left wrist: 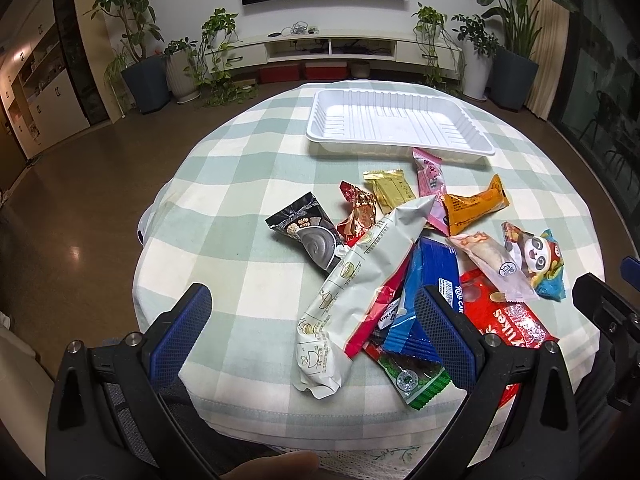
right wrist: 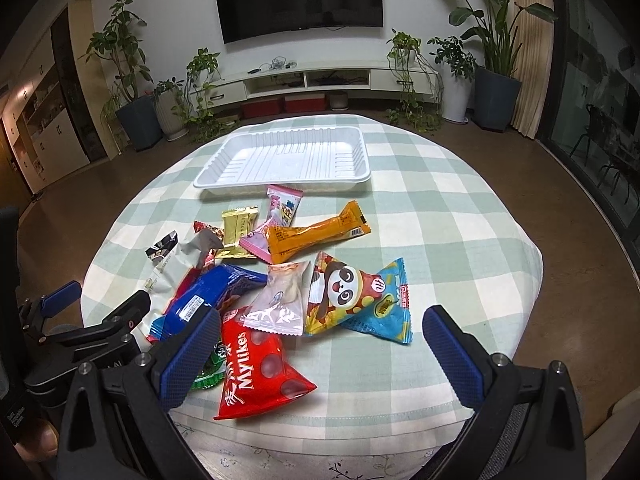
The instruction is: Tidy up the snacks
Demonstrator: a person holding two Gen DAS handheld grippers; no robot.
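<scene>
Snacks in a heap, white tray (left wrist: 400,142) empty behind them.

My left gripper (left wrist: 316,320) and right gripper (right wrist: 320,348) both hang over the near edge of the bench (right wrist: 460,240), jaws spread wide and holding nothing. The snack pile (right wrist: 280,272) lies on the checked cloth between me and the tray; the pink packet (right wrist: 280,216) is just beside the tray's front rim.

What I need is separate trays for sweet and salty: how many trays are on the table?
1: the white tray, empty, on the table's far side beyond the snack pile; no other shows.
</scene>
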